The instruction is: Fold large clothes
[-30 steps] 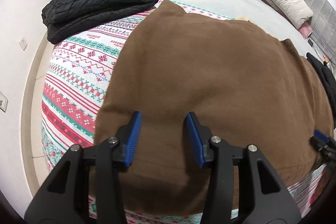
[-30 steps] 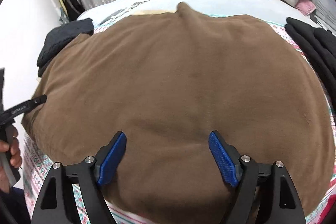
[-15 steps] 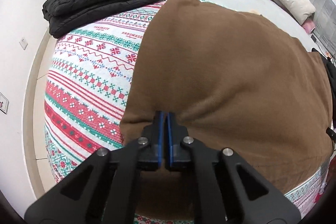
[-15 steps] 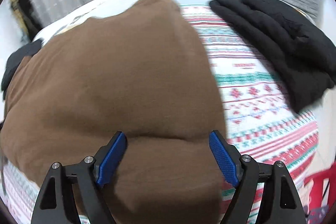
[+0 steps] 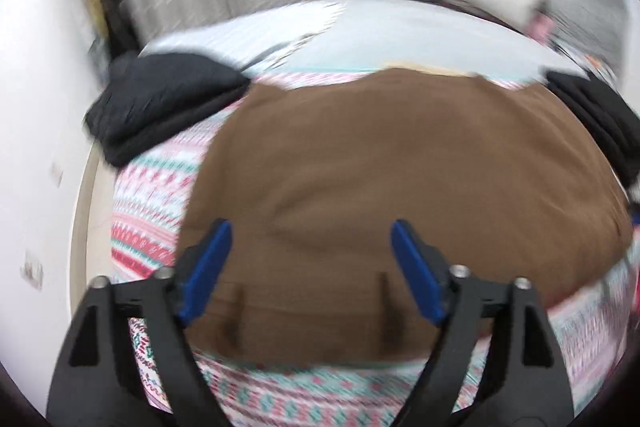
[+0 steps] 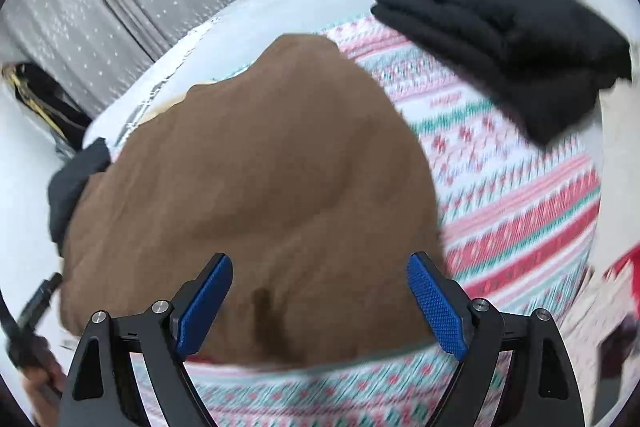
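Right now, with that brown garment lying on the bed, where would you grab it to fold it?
Probably the near hem of the brown garment, at its two near corners, coming from the bed's near edge. It lies flat on the patterned blanket, so only its edges offer a fold of cloth to pinch.

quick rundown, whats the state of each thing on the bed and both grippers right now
brown garment: folded, lying flat on the patterned blanket, held by neither gripper
left gripper: open, jaws just opened, nothing between the pads
right gripper: open, jaws just widened, empty
black clothes: folded in a pile
patterned blanket: spread out
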`<state>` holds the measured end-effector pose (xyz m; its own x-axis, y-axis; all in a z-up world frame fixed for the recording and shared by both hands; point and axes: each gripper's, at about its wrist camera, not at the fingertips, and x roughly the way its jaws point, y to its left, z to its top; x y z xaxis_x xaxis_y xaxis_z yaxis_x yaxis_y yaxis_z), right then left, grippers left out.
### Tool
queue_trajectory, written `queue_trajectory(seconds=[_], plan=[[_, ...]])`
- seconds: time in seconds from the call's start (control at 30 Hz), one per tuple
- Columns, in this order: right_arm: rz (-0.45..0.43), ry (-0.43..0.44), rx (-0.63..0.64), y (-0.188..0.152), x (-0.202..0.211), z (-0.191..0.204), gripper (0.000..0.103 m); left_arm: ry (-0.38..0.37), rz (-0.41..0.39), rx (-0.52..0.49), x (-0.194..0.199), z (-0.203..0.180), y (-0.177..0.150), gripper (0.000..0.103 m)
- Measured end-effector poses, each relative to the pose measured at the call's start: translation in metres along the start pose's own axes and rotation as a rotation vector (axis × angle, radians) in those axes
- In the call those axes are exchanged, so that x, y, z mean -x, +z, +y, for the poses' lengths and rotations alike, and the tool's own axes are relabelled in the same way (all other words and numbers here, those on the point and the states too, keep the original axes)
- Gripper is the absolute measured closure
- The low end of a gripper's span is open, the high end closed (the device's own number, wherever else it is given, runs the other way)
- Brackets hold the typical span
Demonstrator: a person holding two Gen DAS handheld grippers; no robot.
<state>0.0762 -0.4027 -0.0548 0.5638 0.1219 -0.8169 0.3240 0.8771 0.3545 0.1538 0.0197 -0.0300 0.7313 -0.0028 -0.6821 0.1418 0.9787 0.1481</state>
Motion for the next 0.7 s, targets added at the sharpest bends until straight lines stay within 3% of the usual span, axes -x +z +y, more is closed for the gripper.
queue_trajectory(seconds=[0.2, 0.37, 0.53, 0.7], plan=[[0.094, 0.208, -0.133, -0.007, 0.002, -0.008, 0.013, -0.098, 0.057, -0.124, 0.008, -0.064, -0.017, 0.019], [0.164, 0.312, -0.127, -0.018, 0.003, 0.001, 0.013, -0.053, 0.091, -0.167, -0.021, -0.089, -0.015, 0.019], [0.209, 0.310, -0.161, -0.018, -0.013, -0.002, 0.013, -0.064, 0.162, -0.091, -0.044, -0.094, -0.006, 0.019], [0.229, 0.335, -0.202, -0.010, -0.020, -0.007, 0.013, -0.012, 0.187, -0.136, -0.052, -0.111, 0.005, 0.019]])
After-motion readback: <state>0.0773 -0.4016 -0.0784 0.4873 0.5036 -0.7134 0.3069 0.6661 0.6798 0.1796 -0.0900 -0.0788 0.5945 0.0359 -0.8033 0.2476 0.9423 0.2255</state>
